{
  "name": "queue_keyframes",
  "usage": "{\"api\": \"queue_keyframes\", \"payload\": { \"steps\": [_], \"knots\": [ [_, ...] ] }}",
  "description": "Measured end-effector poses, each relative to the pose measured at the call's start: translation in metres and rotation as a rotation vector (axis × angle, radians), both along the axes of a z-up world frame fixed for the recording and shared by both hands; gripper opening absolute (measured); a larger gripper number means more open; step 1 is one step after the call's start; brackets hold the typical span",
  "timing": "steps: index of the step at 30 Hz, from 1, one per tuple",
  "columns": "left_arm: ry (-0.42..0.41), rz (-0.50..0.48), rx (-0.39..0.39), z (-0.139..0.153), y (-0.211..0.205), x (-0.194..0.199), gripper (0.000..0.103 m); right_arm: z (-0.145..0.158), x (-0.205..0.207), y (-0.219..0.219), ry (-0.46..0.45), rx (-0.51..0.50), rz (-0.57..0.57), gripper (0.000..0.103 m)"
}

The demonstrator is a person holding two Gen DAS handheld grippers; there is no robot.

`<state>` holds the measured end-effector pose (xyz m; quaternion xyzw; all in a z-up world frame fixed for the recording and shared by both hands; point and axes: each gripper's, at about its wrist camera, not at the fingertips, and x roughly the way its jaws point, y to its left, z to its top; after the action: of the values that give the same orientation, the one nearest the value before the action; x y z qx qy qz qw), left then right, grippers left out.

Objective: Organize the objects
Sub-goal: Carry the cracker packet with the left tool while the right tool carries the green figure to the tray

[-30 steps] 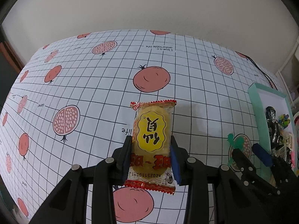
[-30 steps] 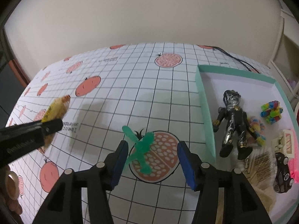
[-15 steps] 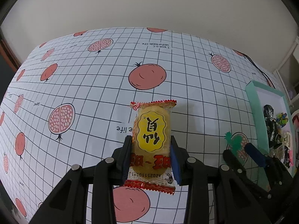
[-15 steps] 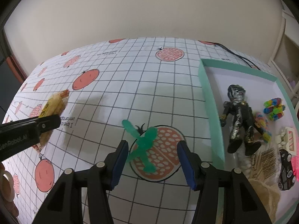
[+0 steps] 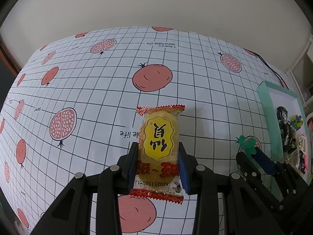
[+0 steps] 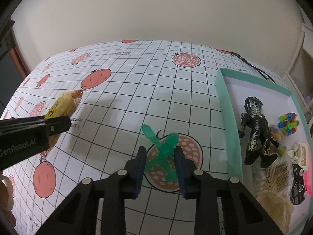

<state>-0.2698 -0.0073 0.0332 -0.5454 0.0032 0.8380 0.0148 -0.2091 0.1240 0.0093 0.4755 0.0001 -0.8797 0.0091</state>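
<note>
A: What's behind the work area?

B: Plain off-white wall (image 6: 156, 11), bare, evenly lit — soft shadows only.

A: Surface?

B: Table under a white tablecloth (image 5: 101, 90) with a black grid, printed with red pomegranates, whole and halved, plus small lines of text. It runs right up to the wall.

A: Anything at the edges?

B: Dark brown wood frame (image 6: 18, 60) on the left with something darker beside it — door or cabinet, can't tell. A black cable (image 6: 252, 66) trails over the far right corner of the table. White furniture or trim (image 6: 301, 45) on the right, too warped to identify.
</note>
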Motion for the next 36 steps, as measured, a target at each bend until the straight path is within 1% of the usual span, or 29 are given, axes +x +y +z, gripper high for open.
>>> {"api": "queue_keyframes", "payload": {
  "steps": [1,5,9,12,17,25,30,36],
  "knots": [
    [-0.001,-0.001,-0.002,0.000,0.001,0.000,0.039,0.000,0.000,0.001,-0.001,-0.004,-0.001,0.031],
    [0.001,-0.001,-0.008,0.000,0.003,0.001,0.039,0.002,0.000,0.004,-0.002,-0.032,-0.012,0.024],
    [0.001,-0.008,-0.013,0.001,0.005,0.001,0.039,0.002,0.000,0.004,-0.006,-0.043,-0.008,0.023],
    [0.003,-0.009,-0.017,0.002,0.005,0.001,0.039,0.003,0.001,0.007,-0.005,-0.071,-0.009,0.019],
    [0.002,-0.013,-0.020,0.002,0.007,0.001,0.039,0.005,0.002,0.008,-0.005,-0.084,-0.010,0.019],
    [0.008,-0.015,-0.018,0.005,0.007,0.000,0.039,0.016,0.003,0.012,0.035,-0.106,-0.018,0.019],
    [0.033,-0.019,-0.006,0.017,0.010,0.001,0.039,0.028,0.004,0.014,0.071,-0.110,-0.026,0.019],
    [0.083,-0.052,0.004,0.039,0.022,0.006,0.039,0.053,0.009,0.020,0.128,-0.102,-0.044,0.019]
  ]
}}
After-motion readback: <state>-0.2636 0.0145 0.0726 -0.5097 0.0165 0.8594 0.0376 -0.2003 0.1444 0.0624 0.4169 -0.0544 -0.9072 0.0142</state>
